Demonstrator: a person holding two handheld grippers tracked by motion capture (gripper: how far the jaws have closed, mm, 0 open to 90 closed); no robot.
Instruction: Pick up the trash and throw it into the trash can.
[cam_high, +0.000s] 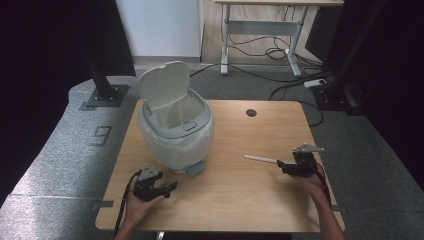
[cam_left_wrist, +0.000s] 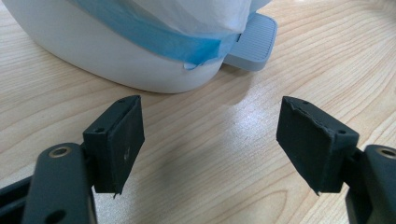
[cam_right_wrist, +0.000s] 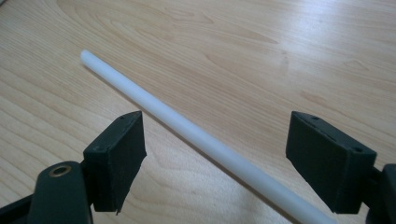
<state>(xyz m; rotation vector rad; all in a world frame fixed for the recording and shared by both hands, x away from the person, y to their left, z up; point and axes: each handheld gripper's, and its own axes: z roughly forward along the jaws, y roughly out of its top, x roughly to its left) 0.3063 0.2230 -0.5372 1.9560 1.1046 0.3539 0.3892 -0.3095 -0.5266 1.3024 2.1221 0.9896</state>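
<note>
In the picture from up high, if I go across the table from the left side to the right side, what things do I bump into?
Left tongs → white pedal bin with its lid up → thin white stick → right tongs.

Number "9" on the grey floor mat (cam_high: 102, 135)

Bin (cam_high: 175, 127) on table (cam_high: 240, 195) left, rod (cam_high: 260, 158) lying right of it

What the frames cut off or hide

In the right gripper view the white rod (cam_right_wrist: 196, 135) runs out past the bottom edge. In the left gripper view the bin (cam_left_wrist: 140, 42) is cropped at the top, its lining bag (cam_left_wrist: 196, 18) too. From above, the rod's near end disappears behind the right gripper (cam_high: 280, 164)
</note>
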